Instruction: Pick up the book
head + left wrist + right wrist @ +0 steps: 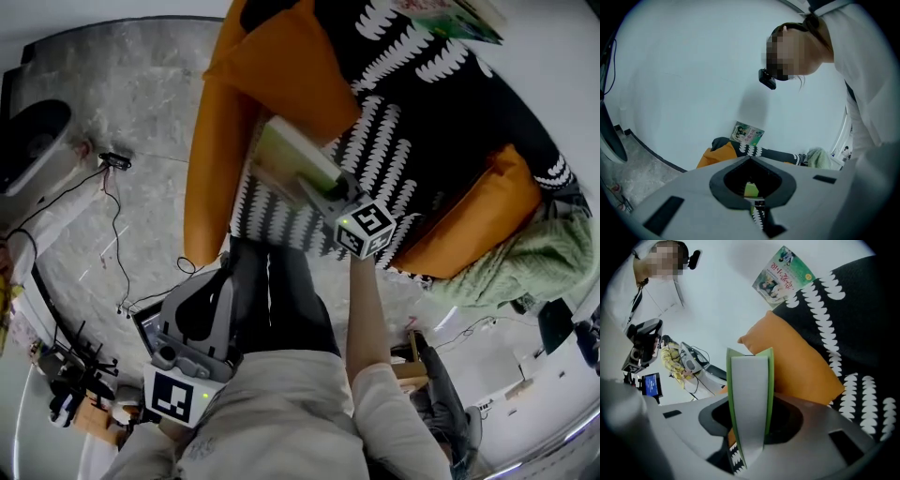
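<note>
Seemingly, orange cushion (292, 67) touches book (296, 156).

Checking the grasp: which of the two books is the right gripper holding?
The green-covered book, clamped edge-on in the right gripper; the illustrated book stands apart against the wall, untouched.

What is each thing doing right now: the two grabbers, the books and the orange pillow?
Right gripper: shut on the book.
Book: closed, clamped between the jaws, page edge facing the right gripper view.
Left gripper: shut, empty.
Far book: closed, leaning against the wall.
Cushion: lying on the sofa.
</note>
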Available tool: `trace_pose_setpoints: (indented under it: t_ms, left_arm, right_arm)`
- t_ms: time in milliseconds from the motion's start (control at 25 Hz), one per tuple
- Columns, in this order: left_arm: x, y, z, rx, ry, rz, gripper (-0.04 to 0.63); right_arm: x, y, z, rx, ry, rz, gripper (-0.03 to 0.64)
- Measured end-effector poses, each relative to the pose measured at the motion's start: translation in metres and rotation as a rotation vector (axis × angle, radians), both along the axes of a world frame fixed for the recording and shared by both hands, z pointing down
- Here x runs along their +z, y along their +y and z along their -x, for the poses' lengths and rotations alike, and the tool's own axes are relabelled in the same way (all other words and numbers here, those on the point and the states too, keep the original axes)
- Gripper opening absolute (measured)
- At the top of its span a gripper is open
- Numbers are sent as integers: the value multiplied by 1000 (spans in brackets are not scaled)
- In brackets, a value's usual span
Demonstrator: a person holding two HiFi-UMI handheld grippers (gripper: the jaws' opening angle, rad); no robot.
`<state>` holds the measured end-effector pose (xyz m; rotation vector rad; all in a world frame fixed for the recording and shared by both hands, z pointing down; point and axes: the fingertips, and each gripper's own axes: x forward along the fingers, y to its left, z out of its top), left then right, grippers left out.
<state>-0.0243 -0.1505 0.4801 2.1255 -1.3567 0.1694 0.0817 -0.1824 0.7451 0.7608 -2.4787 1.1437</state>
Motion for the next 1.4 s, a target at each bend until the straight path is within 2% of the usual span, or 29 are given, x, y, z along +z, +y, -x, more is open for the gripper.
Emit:
trace_pose_setpoints:
  t_ms: [160,320,600,880,1200,1400]
  left_arm:
    - [-10,-8,1,-1,-40,-65,11]
    - [-19,-8,14,-31,-55,-95,11]
    - [-69,-8,38,-55,-61,-180,11]
    - [-118,6,57,-76,-15,-255,11]
    - [-178,5,47,-63,35,-352,11]
    - [-202,6,65,-42,60,-416,11]
  right_arm:
    - [-23,-5,-24,120,-20,40,147]
    - [-47,-14,-36,278,-50,86,147]
    - [-113,-8,-33,428,-128,147,147]
    - [-192,21,-34,516,-170,112,147]
    - [-286,33,-75,693,-242,50,147]
    - [-323,41,-73,758,-266,9,147]
